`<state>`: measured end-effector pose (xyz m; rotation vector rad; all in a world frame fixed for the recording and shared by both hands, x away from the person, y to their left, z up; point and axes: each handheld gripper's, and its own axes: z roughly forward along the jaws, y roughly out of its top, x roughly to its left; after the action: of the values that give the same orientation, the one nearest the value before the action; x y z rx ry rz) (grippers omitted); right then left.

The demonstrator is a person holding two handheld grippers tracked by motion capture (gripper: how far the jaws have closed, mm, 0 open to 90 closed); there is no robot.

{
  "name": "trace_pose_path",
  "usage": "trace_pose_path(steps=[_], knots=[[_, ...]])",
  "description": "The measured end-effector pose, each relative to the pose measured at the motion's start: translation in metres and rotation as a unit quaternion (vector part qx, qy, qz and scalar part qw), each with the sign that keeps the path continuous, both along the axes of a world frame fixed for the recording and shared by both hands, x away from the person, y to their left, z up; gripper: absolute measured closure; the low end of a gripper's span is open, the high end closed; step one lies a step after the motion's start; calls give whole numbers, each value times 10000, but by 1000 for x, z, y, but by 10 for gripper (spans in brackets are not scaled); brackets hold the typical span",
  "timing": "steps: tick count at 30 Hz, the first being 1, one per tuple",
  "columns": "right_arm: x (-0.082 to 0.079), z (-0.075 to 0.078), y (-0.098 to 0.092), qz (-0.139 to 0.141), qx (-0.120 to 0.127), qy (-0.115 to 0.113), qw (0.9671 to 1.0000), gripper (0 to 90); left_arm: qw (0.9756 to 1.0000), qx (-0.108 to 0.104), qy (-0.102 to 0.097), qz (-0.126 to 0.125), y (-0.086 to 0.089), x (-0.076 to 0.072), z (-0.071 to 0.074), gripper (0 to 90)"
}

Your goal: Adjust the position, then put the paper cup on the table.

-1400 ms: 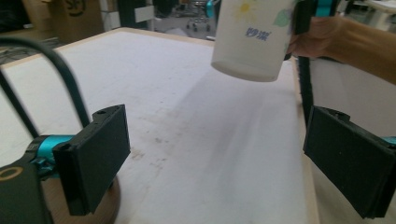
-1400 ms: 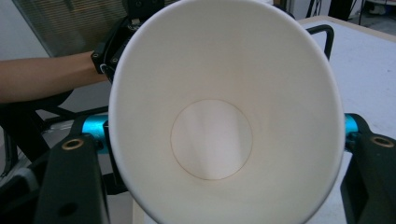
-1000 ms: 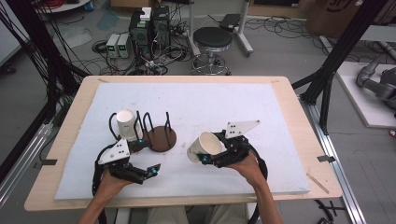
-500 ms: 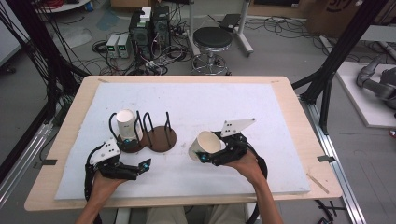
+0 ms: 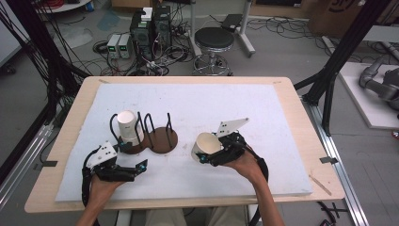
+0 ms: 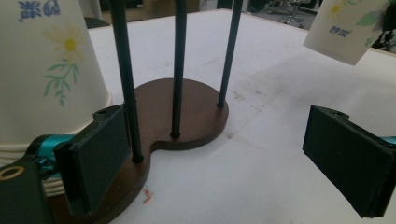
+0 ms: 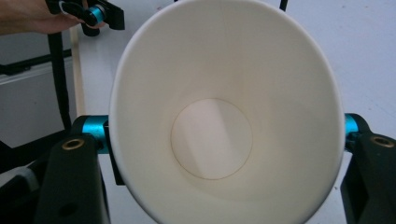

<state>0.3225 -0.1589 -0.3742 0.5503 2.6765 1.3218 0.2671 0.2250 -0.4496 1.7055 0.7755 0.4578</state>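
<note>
Your right gripper (image 5: 203,156) is clamping a white paper cup (image 5: 205,146) by its sides, holding it tipped over above the white mat (image 5: 263,113), just right of the wooden cup rack (image 5: 157,140). In the right gripper view the cup's mouth (image 7: 224,107) is facing the camera, and the two black jaws are pressing on it from either side near its base.

Your left gripper (image 5: 136,168) is sitting low over the mat's near-left part, jaws spread wide and gripping nothing. In the left gripper view the left pad (image 6: 93,161) is standing just in front of the rack's dark base (image 6: 187,112), close to one of the upright black rods (image 6: 123,79), while the right pad (image 6: 348,161) is hanging over bare mat.

A second paper cup with a flower print (image 5: 129,128) is sitting upside down at the left end of the rack; the rods to its right are standing free. The held cup is showing in the top right corner of the left gripper view (image 6: 348,28), well apart from the rods.

You are working near the front edge of the table (image 5: 301,92). The far half of the mat is lying open, and so is the strip to the right of your right hand (image 5: 244,165). The tightest spot is between the two grippers, in front of the rack.
</note>
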Motion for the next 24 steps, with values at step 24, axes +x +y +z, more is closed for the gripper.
trace_pose_path(steps=[24], knots=[[-5, 8, 11, -256, -693, -261, 9969, 298, 9995, -62, 84, 284, 7, 0, -10, 75]])
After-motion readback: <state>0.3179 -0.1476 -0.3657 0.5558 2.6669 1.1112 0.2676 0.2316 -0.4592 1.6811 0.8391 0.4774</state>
